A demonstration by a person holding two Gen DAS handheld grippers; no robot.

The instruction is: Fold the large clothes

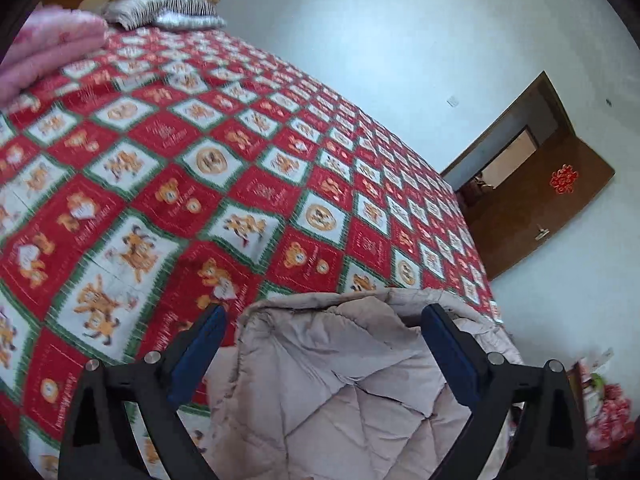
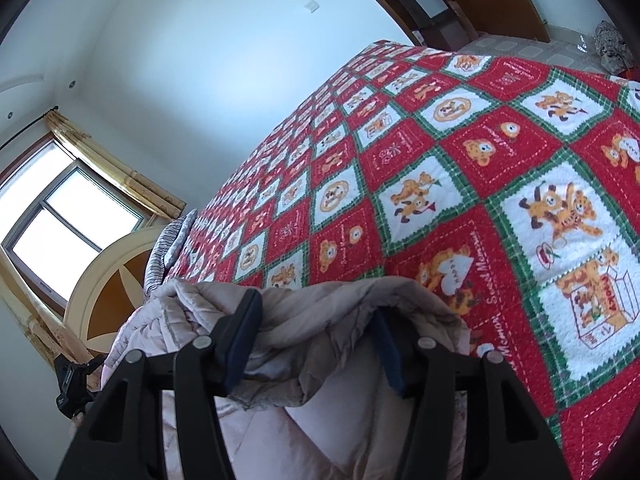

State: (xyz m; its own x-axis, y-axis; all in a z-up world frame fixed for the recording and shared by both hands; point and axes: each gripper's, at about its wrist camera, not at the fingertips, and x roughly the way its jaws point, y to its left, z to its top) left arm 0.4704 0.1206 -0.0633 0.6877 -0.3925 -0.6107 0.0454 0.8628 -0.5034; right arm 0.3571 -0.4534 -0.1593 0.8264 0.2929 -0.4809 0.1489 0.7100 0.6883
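The bed takes up most of the room, spread with a red, white and green patchwork bedspread (image 1: 248, 168) printed with little bears, and it serves as the broad flat surface a bulky garment needs for folding. At its head, up around eleven o'clock in the left wrist view, a pink folded quilt (image 1: 52, 52) and a striped pillow (image 1: 168, 10) are pushed back, which I take to be a way of leaving the middle free. A brown door (image 1: 560, 204) with a red knot ornament stands open at about three o'clock, and in the right wrist view a window (image 2: 68, 220) glows at nine o'clock. The thing being folded, a pale beige quilted coat (image 1: 344, 368), lies bunched at the near edge of the bed, down at six o'clock in both views, not yet spread flat. The left gripper (image 1: 322, 344) reaches over it with its blue-padded jaws set wide, one on either side of a raised fold of cloth, touching nothing firmly as far as I can see, as though lining up a grasp. The right gripper (image 2: 316, 344) is also parted fairly wide, with a thick roll of the coat's edge draped between and over its pads; it looks cradled there, not pinched, probably so the heavy padding can be gathered before a real grip closes.
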